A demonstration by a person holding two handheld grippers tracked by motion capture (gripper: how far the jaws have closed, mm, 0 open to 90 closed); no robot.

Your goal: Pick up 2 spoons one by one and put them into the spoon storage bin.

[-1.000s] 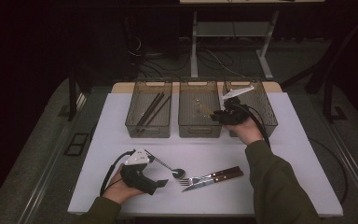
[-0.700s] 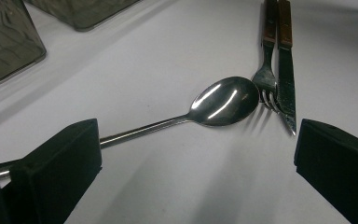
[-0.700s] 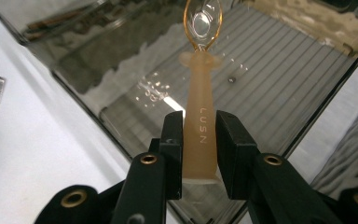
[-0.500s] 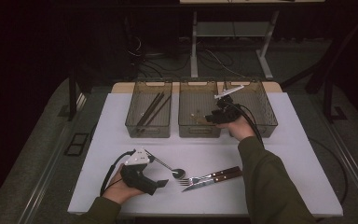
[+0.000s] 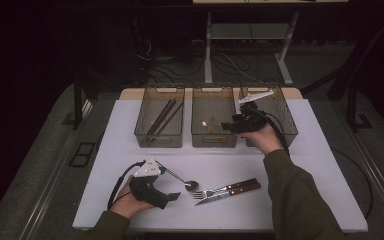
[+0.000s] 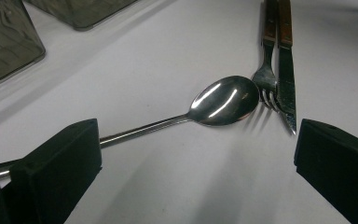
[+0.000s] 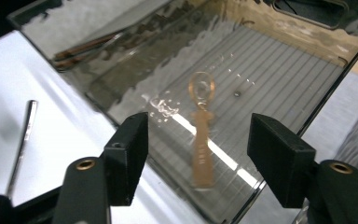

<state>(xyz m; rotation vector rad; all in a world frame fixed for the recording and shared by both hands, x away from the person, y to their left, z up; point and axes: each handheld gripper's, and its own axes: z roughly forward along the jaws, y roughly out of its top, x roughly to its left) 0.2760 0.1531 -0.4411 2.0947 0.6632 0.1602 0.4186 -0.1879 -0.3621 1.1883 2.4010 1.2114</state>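
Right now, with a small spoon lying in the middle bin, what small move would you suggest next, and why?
Probably close the left gripper on the steel spoon: its open jaws flank the handle on the table. The right gripper, jaws just opened, stands empty above the copper spoon in the middle bin.

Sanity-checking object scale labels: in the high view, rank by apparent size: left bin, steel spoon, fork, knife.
1. Left bin, clearly largest.
2. Knife and fork: they lie side by side and look about equal in length, so I won't split them.
3. Steel spoon: looks shortest, but its handle end runs under the left gripper, so unsure.
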